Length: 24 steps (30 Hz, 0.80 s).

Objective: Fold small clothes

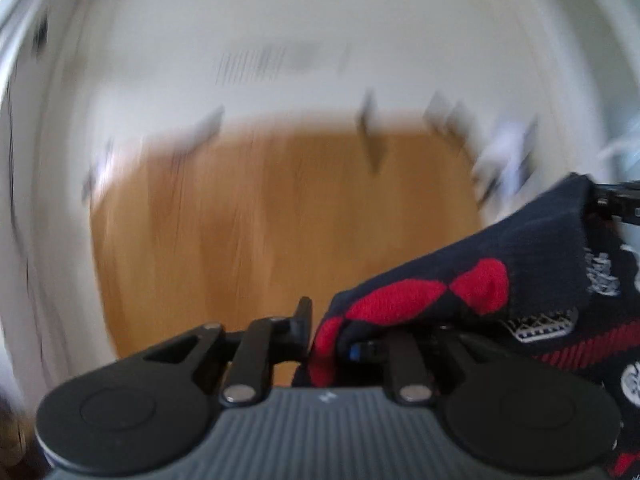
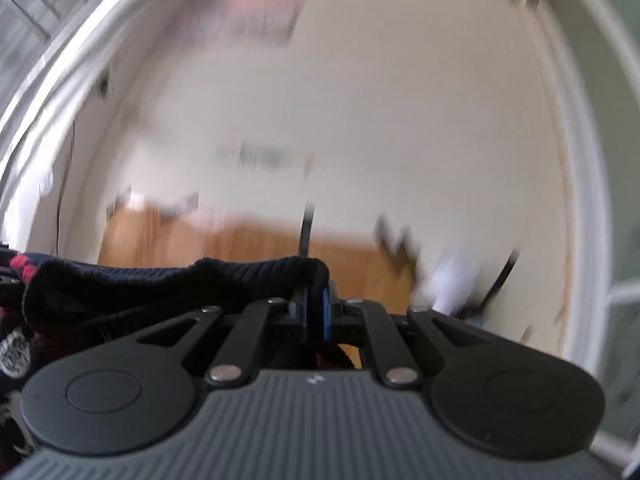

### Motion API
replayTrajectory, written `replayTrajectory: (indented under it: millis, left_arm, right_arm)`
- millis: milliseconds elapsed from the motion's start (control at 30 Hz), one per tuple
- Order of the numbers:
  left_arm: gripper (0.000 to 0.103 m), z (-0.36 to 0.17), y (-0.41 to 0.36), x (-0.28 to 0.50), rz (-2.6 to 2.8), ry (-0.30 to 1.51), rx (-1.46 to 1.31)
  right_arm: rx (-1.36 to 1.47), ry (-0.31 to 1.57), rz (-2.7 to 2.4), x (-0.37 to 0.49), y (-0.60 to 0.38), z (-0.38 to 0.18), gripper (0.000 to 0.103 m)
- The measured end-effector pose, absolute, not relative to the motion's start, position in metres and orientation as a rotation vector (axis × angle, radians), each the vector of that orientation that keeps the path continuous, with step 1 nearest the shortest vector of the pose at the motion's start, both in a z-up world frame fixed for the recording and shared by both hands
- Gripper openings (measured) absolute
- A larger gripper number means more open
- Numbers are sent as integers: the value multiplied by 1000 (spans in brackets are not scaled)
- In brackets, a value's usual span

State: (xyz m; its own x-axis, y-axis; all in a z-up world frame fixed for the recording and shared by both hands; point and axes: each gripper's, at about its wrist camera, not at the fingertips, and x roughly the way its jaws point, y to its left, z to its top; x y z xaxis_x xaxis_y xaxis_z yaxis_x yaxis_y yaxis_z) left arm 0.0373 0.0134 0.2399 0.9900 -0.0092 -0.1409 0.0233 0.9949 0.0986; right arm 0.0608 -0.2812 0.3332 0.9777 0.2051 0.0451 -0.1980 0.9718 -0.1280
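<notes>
Blurred white wall (image 1: 320, 20) filling most of both views, with a wooden table (image 1: 280, 220) below it, smeared by motion. Small dark and pale shapes along the table's far edge, too blurred to name; a thin dark upright (image 2: 307, 228) in the right wrist view, likewise unclear.

Dark navy garment (image 1: 500, 256) with red diamond patches and white printed motifs, lifted above the table and stretched between the two tools. In the left wrist view, draped from the lower middle up toward the right edge, covering the right-hand finger; more patterned cloth hanging at the far right. In the right wrist view, the same cloth (image 2: 160, 284) running in from the left edge as a dark ribbed band, ending at the fingers.

Left gripper (image 1: 332, 340): clenched on a red-and-navy fold of the garment, left finger bare and visible, a blue pad just showing under the cloth. At the top right of that view, the tip of the other tool touching the garment's far corner.

Right gripper (image 2: 314, 312): jaws nearly together, blue pads (image 2: 326, 312) pinching the ribbed hem, cloth bunched just over the fingertips.
</notes>
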Motion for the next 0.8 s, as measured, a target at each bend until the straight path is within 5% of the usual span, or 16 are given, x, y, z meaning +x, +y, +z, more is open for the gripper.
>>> replayTrajectory:
  millis: [33,100,200,367,567,633,667,700,800]
  left_arm:
    - [36,208,15,67,28,240,111]
    - [39,151,23,126,105,470,166]
    - [27,70,54,159,125,751,48]
    - [38,58,75,117,60,638,62]
    - [45,67,51,101,27,573,168]
    - [45,70,47,109,26,571,173]
    - [45,71,45,111,30,569,181]
    - [45,69,42,113,34,566,189]
    - [45,71,35,122,54,565,222]
  right_arm:
    - [-102,13,216,89,-275,311,17]
    - [-152,179,187,148,-255,249,40]
    - [-180,408,150,189,-252,172,35]
    - [-120,521,220,143,-308,129,39]
    - [-79,712,218,93,-345,75,57]
    - [-84,755,238,82,-339,60,55]
    - [-98,763,250,80,-334,55,44]
    - [-106,737,267,75,-330,55,15]
    - [-278,675,201,77,-319,67,9]
